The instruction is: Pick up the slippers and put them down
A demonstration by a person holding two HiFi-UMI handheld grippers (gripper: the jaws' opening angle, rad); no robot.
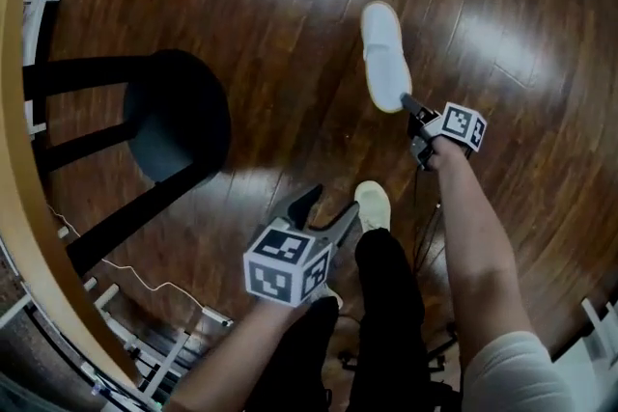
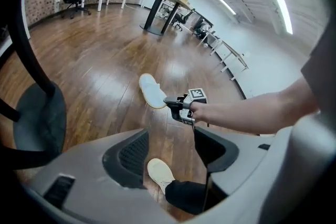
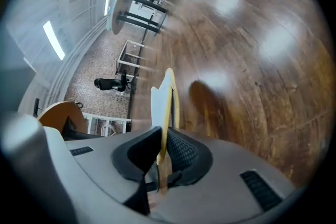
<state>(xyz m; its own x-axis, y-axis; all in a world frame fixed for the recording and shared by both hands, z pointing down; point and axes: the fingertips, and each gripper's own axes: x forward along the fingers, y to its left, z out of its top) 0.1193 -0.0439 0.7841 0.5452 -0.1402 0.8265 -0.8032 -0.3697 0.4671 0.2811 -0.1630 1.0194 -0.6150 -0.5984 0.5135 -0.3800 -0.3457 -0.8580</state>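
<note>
Right gripper clamps the slipper by one end, right of the stool; best laid flat before release. Left gripper gapes empty.

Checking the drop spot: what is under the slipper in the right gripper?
Only bare wooden floor, bearing its shadow. In the head view the slipper, clamped by the right gripper, hides the patch directly beneath.

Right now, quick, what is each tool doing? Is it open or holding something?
Left tool: open, nothing between its jaws.
Right tool: shut on the white slipper, gripping its edge.
</note>
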